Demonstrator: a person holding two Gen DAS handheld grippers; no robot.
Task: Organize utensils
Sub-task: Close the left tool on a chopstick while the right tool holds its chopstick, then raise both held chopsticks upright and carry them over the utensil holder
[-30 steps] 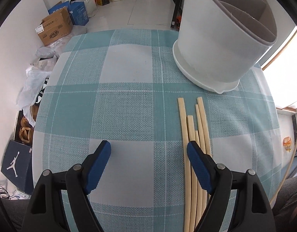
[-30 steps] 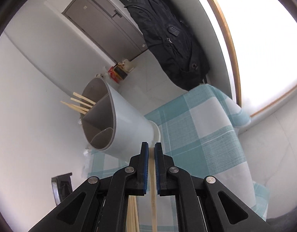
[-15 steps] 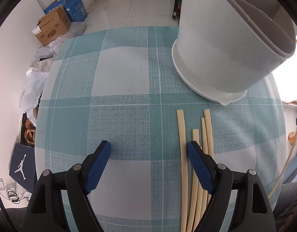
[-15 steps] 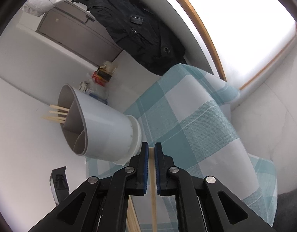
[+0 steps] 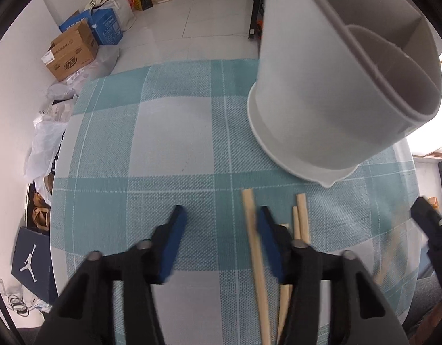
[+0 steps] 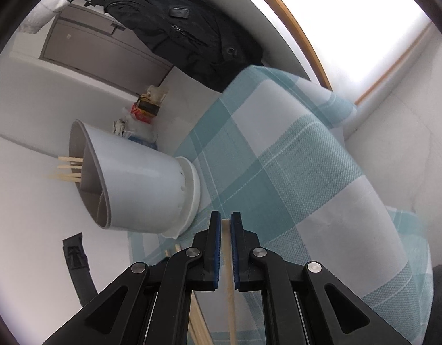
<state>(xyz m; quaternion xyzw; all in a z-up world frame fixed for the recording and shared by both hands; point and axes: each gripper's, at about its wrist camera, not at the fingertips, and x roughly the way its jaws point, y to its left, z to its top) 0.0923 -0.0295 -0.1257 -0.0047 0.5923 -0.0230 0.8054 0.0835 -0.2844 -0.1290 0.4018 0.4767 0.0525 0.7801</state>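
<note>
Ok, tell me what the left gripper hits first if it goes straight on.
The left gripper, jaws closing, points steeply down, so it would likely meet the checked tablecloth first. One chopstick lies between the jaws by the right finger; depth is hard to judge.

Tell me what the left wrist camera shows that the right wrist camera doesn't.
Only the left wrist view shows the left hand-held gripper, its jaws closing over one chopstick of the loose chopsticks on the cloth, plus cardboard boxes on the floor.

Only the right wrist view shows chopsticks already in the holder, a black jacket hanging behind, and the held chopstick between the pads of the right hand-held gripper.

Both show the grey utensil holder and the checked tablecloth.
</note>
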